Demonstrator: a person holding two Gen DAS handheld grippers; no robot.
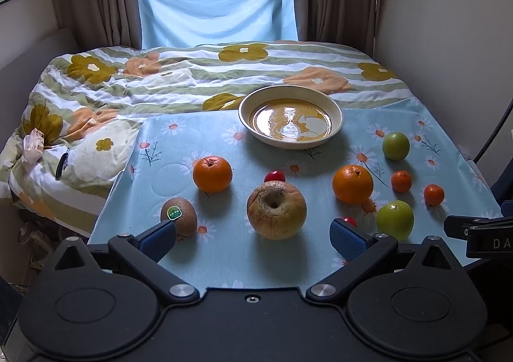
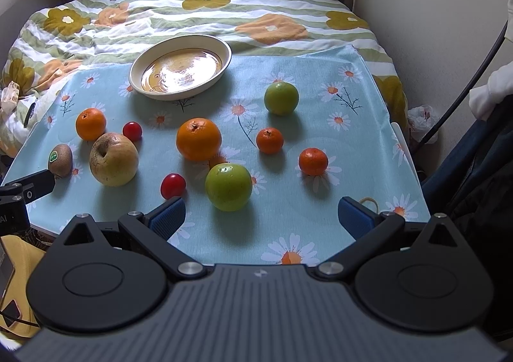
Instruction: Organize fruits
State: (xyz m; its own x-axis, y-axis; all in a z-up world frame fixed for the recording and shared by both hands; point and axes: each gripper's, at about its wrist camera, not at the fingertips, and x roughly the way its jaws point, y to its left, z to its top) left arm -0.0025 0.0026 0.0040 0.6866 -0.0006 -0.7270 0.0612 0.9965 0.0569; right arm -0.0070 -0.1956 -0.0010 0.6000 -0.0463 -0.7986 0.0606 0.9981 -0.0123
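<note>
An empty cream and orange bowl [image 1: 290,119] [image 2: 181,68] sits at the far edge of a blue daisy cloth [image 1: 224,253] [image 2: 304,220]. Loose fruit lies on the cloth: a wrinkled yellow apple [image 1: 275,210] [image 2: 113,159], a kiwi [image 1: 179,217] [image 2: 60,160], two oranges [image 1: 212,174] [image 1: 352,184], two green apples [image 2: 228,187] [image 2: 281,98], two mandarins [image 2: 269,140] [image 2: 313,161] and two red cherry tomatoes [image 2: 173,185] [image 2: 132,131]. My left gripper [image 1: 253,238] is open, just short of the yellow apple. My right gripper [image 2: 261,216] is open, just short of the near green apple.
The cloth covers a small table in front of a bed with a flowered quilt [image 1: 128,79]. A wall [image 1: 449,25] is on the right, curtains and a window behind. A black cable [image 2: 465,82] runs on the right.
</note>
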